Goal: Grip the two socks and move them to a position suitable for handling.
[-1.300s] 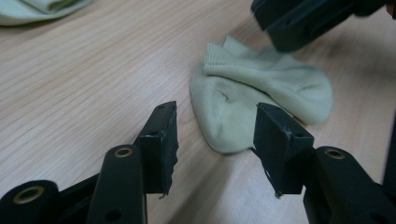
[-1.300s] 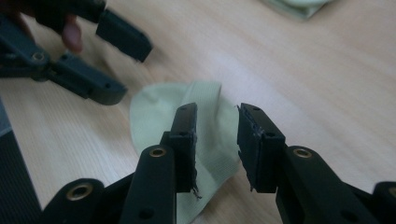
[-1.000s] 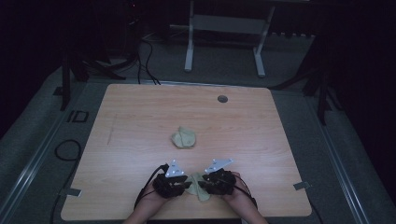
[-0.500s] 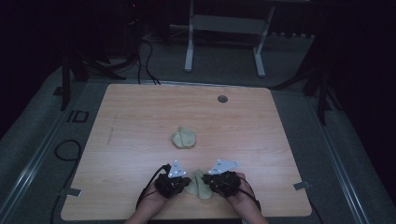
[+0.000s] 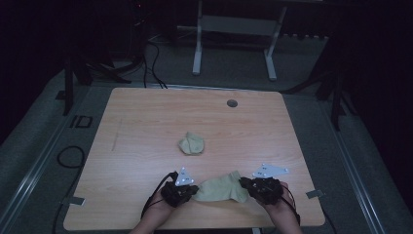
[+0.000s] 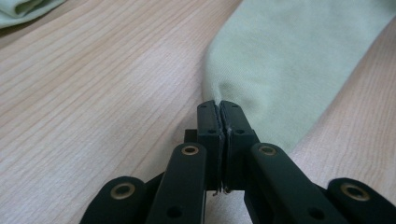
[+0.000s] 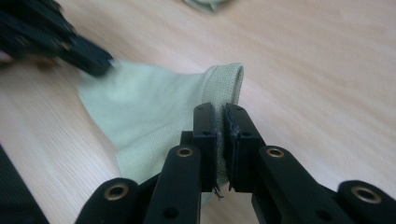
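Both grippers, left gripper (image 5: 194,188) and right gripper (image 5: 245,184), were clamped tight on opposite ends of a pale green sock (image 5: 222,188), stretched flat near the table's (image 5: 146,122) front edge. Another balled-up sock (image 5: 192,144) sat mid-table.

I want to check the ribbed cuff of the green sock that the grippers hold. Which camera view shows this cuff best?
The right gripper view: the ribbed cuff is close and sharp, pinched by the right gripper. The high view shows the whole sock stretched between both grippers, but too small for the ribbing. The left gripper view shows the left gripper pinching the sock's other, plain end.
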Action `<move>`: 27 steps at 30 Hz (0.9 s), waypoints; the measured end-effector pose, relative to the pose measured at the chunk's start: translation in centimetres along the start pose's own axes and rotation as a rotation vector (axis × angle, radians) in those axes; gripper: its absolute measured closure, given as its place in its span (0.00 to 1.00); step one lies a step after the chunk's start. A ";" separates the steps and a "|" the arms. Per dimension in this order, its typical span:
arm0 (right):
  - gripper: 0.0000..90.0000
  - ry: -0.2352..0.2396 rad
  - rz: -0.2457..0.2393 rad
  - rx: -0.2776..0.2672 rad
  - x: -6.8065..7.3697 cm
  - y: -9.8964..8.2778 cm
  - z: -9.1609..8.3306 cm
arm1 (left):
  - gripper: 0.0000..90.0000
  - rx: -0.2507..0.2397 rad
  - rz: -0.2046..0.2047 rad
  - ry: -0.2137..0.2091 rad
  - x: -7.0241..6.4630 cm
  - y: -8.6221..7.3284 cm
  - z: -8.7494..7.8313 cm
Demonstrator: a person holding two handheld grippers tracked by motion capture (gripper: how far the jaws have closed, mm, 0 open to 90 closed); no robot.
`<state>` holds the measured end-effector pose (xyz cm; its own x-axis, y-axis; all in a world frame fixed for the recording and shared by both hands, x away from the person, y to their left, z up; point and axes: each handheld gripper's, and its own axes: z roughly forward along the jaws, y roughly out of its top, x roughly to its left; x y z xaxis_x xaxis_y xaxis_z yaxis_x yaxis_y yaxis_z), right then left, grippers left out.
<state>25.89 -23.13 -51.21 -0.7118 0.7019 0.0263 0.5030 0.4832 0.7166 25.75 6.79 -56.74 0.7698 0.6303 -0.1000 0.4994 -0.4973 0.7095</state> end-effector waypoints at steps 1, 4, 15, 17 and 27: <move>0.93 -0.004 -0.002 0.013 -0.2 -0.4 0.2 | 0.97 0.001 0.003 0.003 0.0 0.0 0.0; 0.93 -0.005 0.016 0.046 -0.7 -1.4 0.9 | 0.97 0.004 0.007 0.000 -0.1 0.1 0.0; 0.87 -0.027 0.032 0.121 -1.3 -2.9 2.9 | 0.97 0.012 -0.018 -0.012 -0.3 0.0 -0.2; 0.80 -0.052 0.007 0.113 -1.3 -2.4 2.4 | 0.88 -0.014 -0.045 -0.017 -0.1 0.1 -0.6; 0.91 -0.013 -0.004 0.027 0.3 -1.0 0.6 | 0.98 -0.054 0.044 -0.033 -2.6 1.7 -0.6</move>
<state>25.46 -23.04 -52.34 -0.7077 0.7064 0.0145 0.5135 0.5001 0.6972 24.33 4.66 -54.81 0.8036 0.5883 -0.0904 0.4435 -0.4904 0.7502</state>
